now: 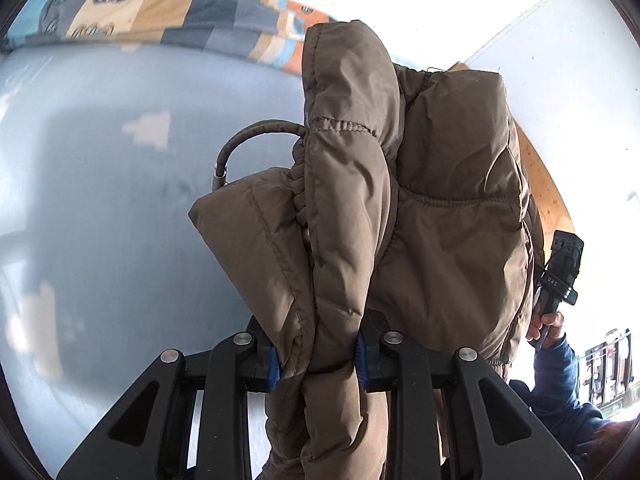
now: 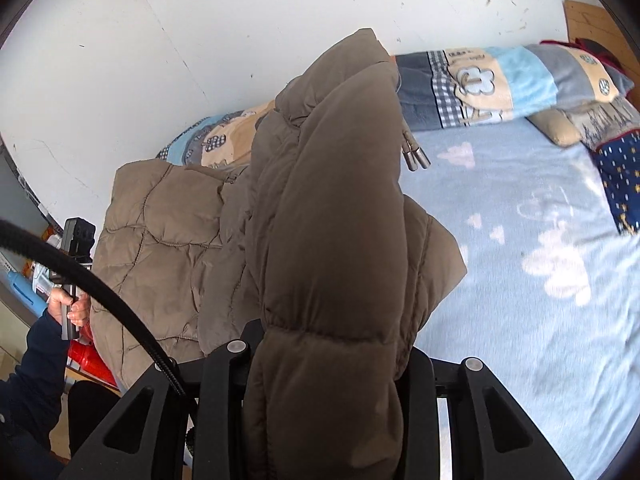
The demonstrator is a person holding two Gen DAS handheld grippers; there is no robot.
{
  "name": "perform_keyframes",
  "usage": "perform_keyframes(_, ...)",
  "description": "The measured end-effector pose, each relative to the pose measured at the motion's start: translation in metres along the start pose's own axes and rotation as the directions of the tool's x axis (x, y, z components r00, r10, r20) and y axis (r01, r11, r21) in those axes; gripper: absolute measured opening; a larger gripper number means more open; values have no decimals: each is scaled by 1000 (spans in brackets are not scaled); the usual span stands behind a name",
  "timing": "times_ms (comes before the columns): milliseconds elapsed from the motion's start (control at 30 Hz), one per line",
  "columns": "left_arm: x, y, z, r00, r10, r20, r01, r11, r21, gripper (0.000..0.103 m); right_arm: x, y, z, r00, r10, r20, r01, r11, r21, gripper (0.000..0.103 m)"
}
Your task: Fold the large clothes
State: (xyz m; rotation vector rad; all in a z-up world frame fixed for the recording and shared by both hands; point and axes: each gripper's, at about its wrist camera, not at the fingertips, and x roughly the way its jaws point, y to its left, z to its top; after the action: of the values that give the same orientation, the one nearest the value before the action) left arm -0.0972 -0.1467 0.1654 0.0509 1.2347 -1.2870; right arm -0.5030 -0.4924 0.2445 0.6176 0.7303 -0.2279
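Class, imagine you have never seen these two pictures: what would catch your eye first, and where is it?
A puffy brown jacket fills the middle of both views, bunched and gripped in the left gripper and in the right gripper. Behind it lies a pale blue bedsheet, with a patchwork blanket rolled along the white wall.

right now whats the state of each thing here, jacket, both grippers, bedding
jacket: bunched, held up off the bed by both grippers
left gripper: shut on a fold of the jacket
right gripper: shut on a puffy part of the jacket
drawcord: looped, sticking out from the jacket
sheet: spread flat on the bed
blanket: rolled up along the wall
pillow: lying at the bed's far corner
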Motion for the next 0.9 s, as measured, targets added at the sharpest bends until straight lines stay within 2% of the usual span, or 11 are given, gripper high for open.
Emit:
perform_keyframes(167,44,29,-36,996,59,-68,-67,991,-114,27,37,-24,-36,995,-32,-94,39,996,77,36)
perform_keyframes(233,61,49,-48,995,68,-73,-80,979,-188,29,53,-35,-48,986,-92,-142,105,990,89,38)
perform_keyframes(300,72,68,-52,994,61,-96,-86,955,-286,37,64,-51,-49,982,-89,-164,114,982,149,43)
perform_keyframes(333,74,71,-52,993,73,-95,-99,949,-301,46,66,-55,-54,980,-92,-178,123,978,166,50)
perform_keyframes(367,74,74,-52,991,95,-91,-119,943,-312,53,72,-60,-57,973,-119,-196,154,972,178,60)
perform_keyframes(433,68,75,-55,989,131,-69,-147,927,-344,57,79,-71,-57,965,-132,-225,187,952,244,69)
perform_keyframes(567,42,69,-70,980,195,24,-168,894,-416,57,61,-79,-57,974,-101,-203,170,919,355,73)
perform_keyframes(633,17,59,-82,950,291,116,-213,872,-440,58,40,-74,-61,968,-169,-184,226,907,357,77)
perform_keyframes(700,-6,45,-92,894,397,206,-274,849,-451,58,21,-70,-63,959,-237,-155,278,890,361,78)
perform_keyframes(800,-24,15,-101,769,547,330,-385,809,-444,58,-9,-47,-66,931,-362,-36,352,871,344,78)
perform_keyframes(900,-23,-41,-105,687,577,443,-470,817,-334,60,-19,-16,-58,917,-393,70,363,893,267,78)
